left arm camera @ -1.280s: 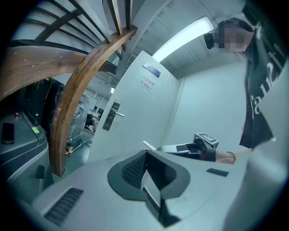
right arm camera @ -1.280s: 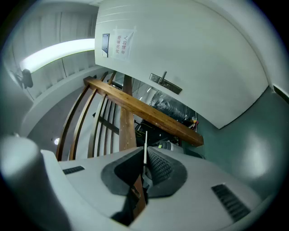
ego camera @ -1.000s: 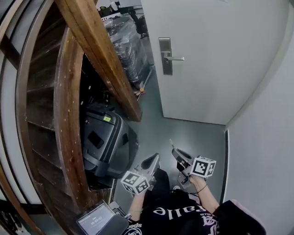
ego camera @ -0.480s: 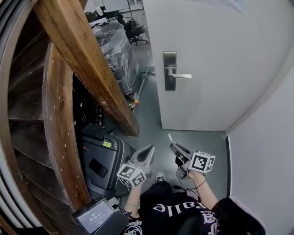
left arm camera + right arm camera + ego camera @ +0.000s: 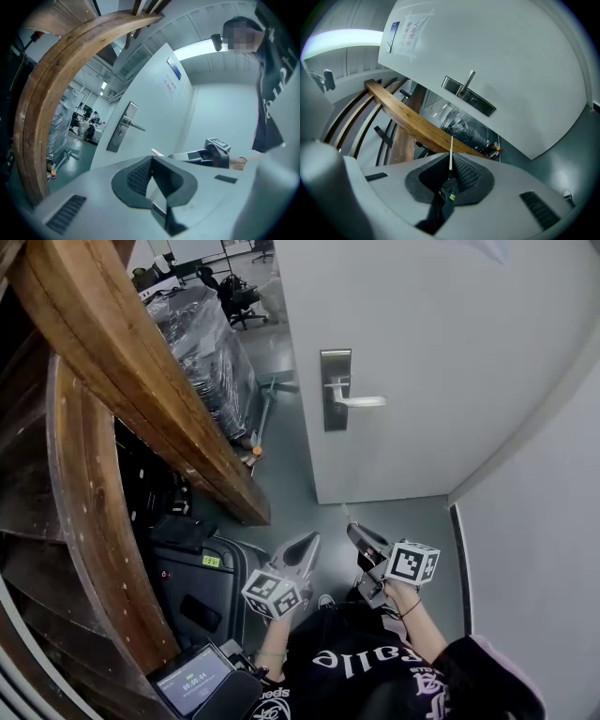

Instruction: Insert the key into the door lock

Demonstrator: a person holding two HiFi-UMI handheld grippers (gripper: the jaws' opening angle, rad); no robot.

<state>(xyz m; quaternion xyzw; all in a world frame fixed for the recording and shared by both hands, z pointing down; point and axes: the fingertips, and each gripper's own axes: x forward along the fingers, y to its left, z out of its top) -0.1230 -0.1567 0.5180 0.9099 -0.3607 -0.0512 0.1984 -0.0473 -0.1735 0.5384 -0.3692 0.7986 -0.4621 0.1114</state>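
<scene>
A white door [image 5: 441,352] carries a steel lock plate [image 5: 334,390] with a lever handle [image 5: 359,400]; the same plate [image 5: 122,127] shows in the left gripper view and the plate [image 5: 469,97] in the right gripper view. My right gripper [image 5: 354,532] is shut on a key [image 5: 451,152], whose thin blade sticks out past the jaw tips toward the door. It hangs low, well short of the lock. My left gripper [image 5: 307,548] is shut with nothing between its jaws, beside the right one.
A curved wooden stair stringer [image 5: 141,381] runs along the left. Under it stand a dark machine [image 5: 192,587] and plastic-wrapped goods [image 5: 202,343]. A white wall [image 5: 534,549] closes the right side. A small screen [image 5: 192,681] sits at the bottom left.
The view has shifted closer to the door, so the lock plate looks larger and lower. Both grippers keep about the same pose, the right still holding the key.
</scene>
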